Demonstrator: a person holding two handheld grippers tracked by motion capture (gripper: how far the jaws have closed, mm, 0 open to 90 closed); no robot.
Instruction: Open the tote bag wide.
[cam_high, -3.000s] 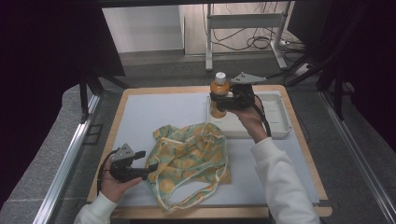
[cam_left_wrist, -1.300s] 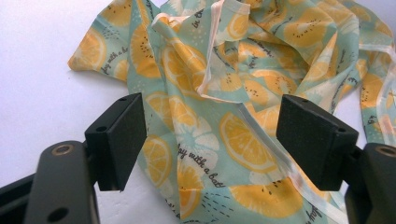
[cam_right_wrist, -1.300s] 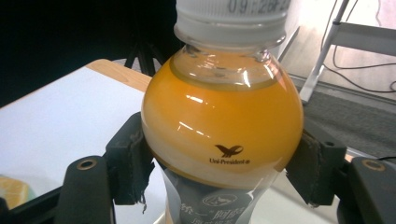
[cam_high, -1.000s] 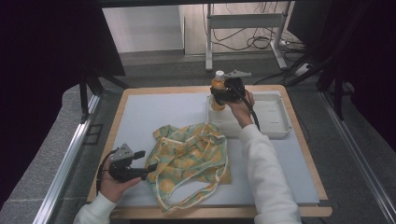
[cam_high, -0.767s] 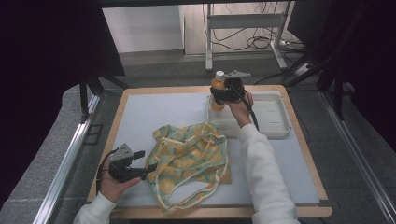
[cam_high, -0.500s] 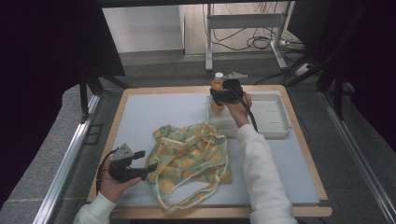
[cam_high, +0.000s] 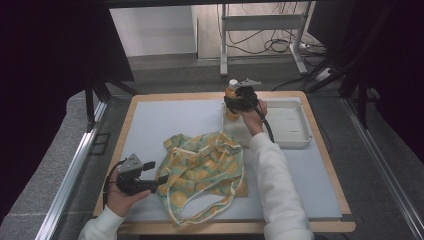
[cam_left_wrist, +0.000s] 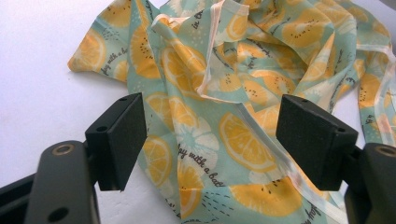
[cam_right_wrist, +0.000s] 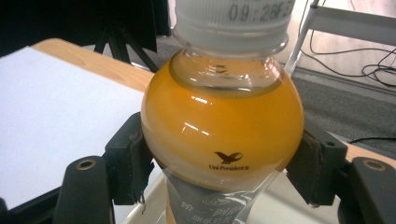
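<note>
Right claw (cam_right_wrist: 219, 168) clamps our juice bottle (cam_right_wrist: 222, 121) at tray's (cam_high: 295, 131) nine o'clock; lift it plumb. Left claw (cam_left_wrist: 210, 140) wide over tote bag (cam_left_wrist: 243, 102), ready to spread it.

Counter (cam_high: 145, 107) with a wooden rim and a pale grey-white mat covering its top. A white tray (cam_high: 295, 127) lies on the mat at the far right corner and serves as landmark. A crumpled fabric bag (cam_high: 205, 167) printed with orange slices lies nearer than the tray and to its left, its strap looping toward the near edge.
</note>
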